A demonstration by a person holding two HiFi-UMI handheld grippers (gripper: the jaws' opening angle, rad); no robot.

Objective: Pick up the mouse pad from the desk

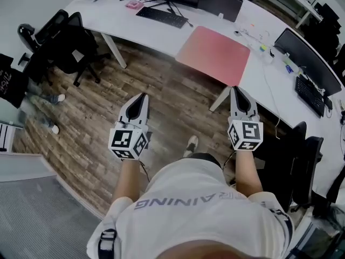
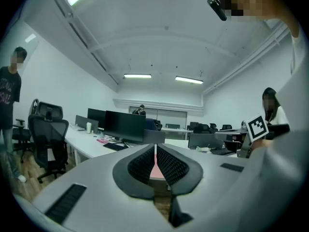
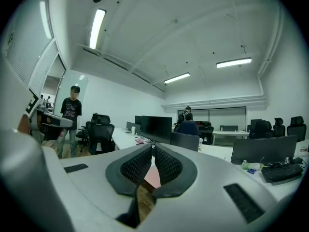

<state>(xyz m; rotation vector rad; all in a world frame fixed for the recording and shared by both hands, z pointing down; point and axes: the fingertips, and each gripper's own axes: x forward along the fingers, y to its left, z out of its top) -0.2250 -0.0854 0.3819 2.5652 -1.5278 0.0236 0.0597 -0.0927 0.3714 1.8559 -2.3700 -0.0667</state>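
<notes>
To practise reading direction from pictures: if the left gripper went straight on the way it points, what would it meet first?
The left gripper would probably meet the white desk's front edge near the pink mouse pad; only floor lies between. Its height is unclear, so it might pass over the pad.

Mouse pad (image 1: pixel 213 47) on desk (image 1: pixel 124 23) edge; keyboard (image 1: pixel 161 16) behind-left; chair (image 1: pixel 64 42) left of desk.

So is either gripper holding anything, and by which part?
Nothing is held: the left gripper and right gripper are both shut and empty, short of the pink mouse pad on the desk.
</notes>
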